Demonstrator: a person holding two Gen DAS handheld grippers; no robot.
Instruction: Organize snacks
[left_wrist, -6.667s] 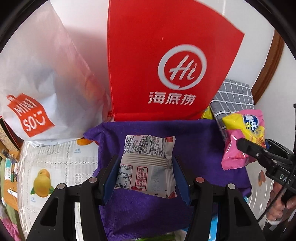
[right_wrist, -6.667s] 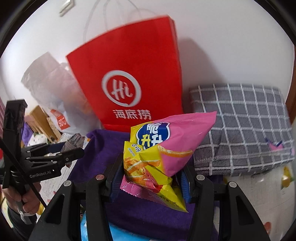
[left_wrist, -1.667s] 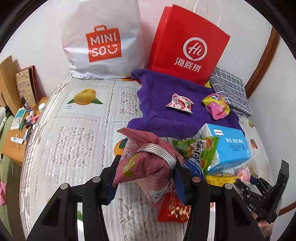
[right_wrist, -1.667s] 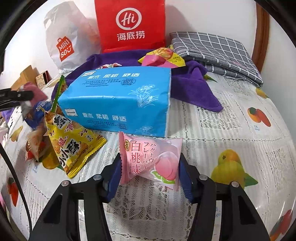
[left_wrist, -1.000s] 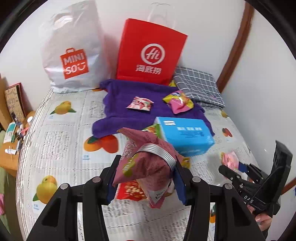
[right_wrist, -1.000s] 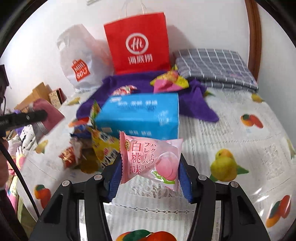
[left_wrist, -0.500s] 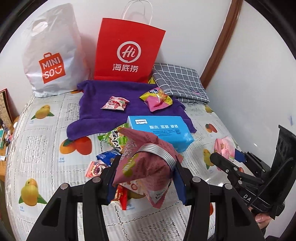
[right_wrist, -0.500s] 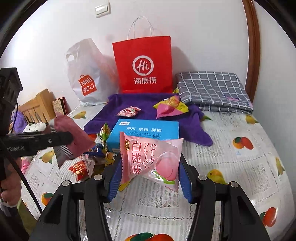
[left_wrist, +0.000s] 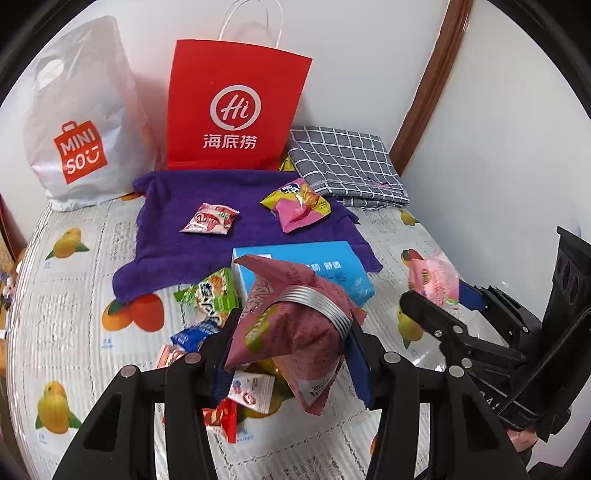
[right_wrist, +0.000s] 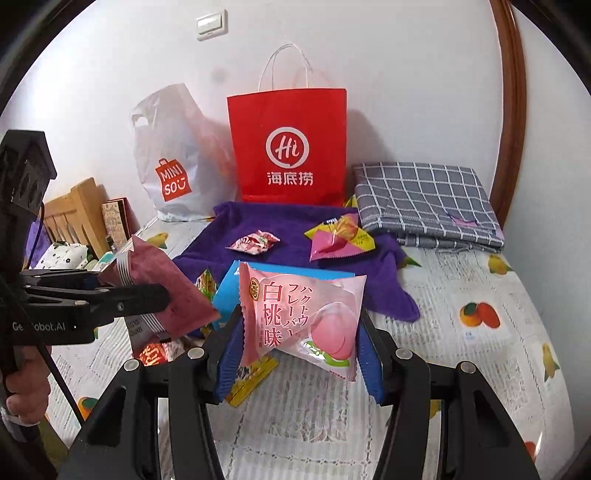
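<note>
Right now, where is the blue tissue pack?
In both views the tissue pack lies mid-table on the front edge of the purple towel, behind the snack pile.

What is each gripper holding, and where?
Left gripper: maroon snack packet, gripped across its middle. Right gripper: pink peach packet, by its side edges.

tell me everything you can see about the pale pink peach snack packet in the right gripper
The pale pink peach snack packet is a glossy, puffy plastic pillow pack with crimped ends, red and white characters and a peach picture. It is pinched by its side edges between the blue pads of the right gripper, tilted, lifted off the fruit-print tablecloth, in front of the blue tissue pack.
</note>
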